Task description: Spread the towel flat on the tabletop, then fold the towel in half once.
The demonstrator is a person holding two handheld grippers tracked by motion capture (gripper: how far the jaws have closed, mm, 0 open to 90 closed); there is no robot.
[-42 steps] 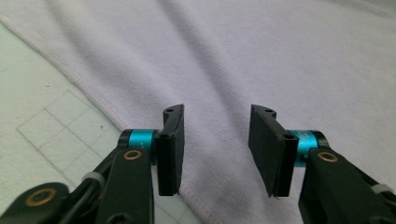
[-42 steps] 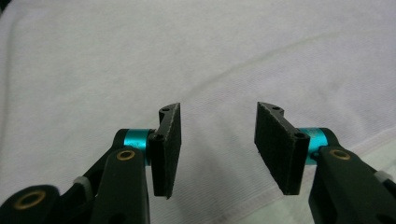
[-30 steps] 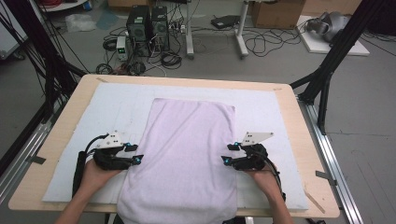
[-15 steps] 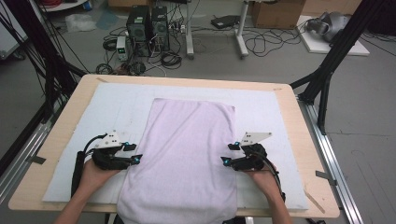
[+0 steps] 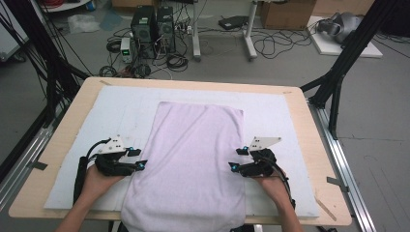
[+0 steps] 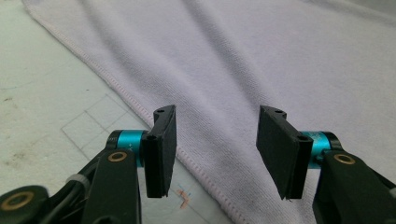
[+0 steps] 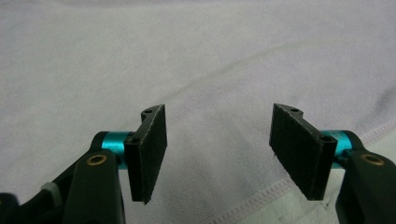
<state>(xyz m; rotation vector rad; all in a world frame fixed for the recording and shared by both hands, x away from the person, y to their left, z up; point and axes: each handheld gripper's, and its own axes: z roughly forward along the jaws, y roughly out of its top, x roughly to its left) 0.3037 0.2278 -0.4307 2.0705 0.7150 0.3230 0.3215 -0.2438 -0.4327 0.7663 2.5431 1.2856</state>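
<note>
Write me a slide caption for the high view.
Two hand-held grippers, left and right, rest open at opposite long edges of a pale lilac terry towel lying flat on a white padded mat.

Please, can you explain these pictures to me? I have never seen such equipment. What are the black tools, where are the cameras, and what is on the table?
A person sits at a wooden table and holds one tool in each hand: the left hand-held gripper and the right hand-held gripper. Each has two black jaws that open and close.

One picture comes from a camera above the table. The other two come from small cameras on the grippers, looking along their jaws.

A white mat covers the table, and a pale purple towel lies flat on it.

Nothing is held. Both pairs of jaws stand open over the towel's side edges; the right pair has just been opening.
</note>
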